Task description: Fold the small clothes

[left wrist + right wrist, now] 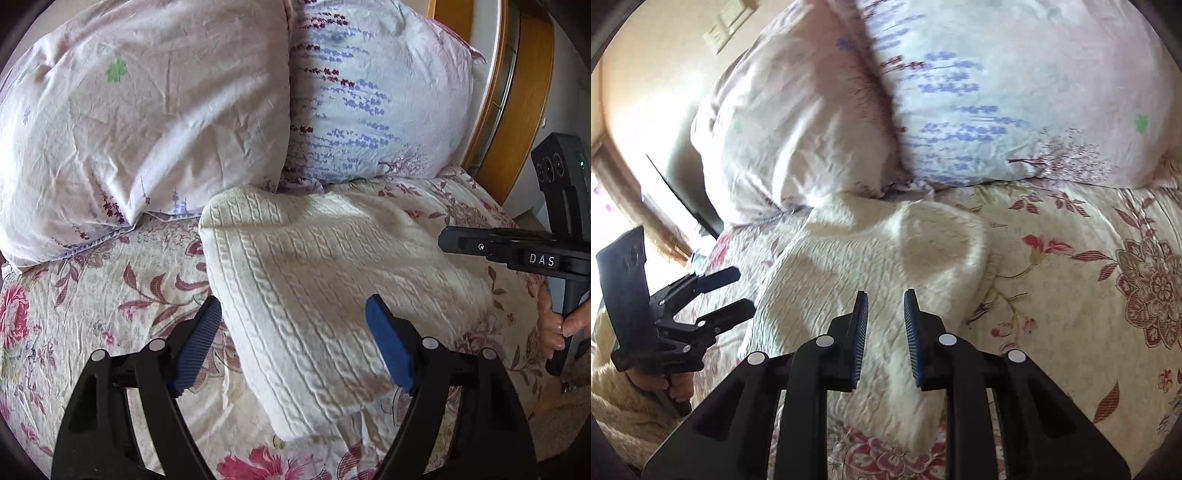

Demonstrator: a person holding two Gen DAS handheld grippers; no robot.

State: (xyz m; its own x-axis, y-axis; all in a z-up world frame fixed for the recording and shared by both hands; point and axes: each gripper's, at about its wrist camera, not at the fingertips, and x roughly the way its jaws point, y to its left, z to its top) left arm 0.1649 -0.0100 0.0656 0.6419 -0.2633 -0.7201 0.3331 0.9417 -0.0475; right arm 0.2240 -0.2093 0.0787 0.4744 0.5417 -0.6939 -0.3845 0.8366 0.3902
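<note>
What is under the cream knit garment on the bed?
The cream knit garment lies on the floral bedspread, which shows around its edges. Its far edge reaches the two pillows. Whatever lies directly beneath it is covered.

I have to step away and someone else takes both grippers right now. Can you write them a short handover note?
Left gripper: open, holding nothing, above the near edge of the cream knit garment.
Right gripper: open with a narrower gap, empty, over the same garment.
Garment: on the floral bedspread, its far end up against the two pillows.
Done: it looks partly folded, with a rounded doubled-over edge on the right.
Left: finish the fold, flatten it.
</note>
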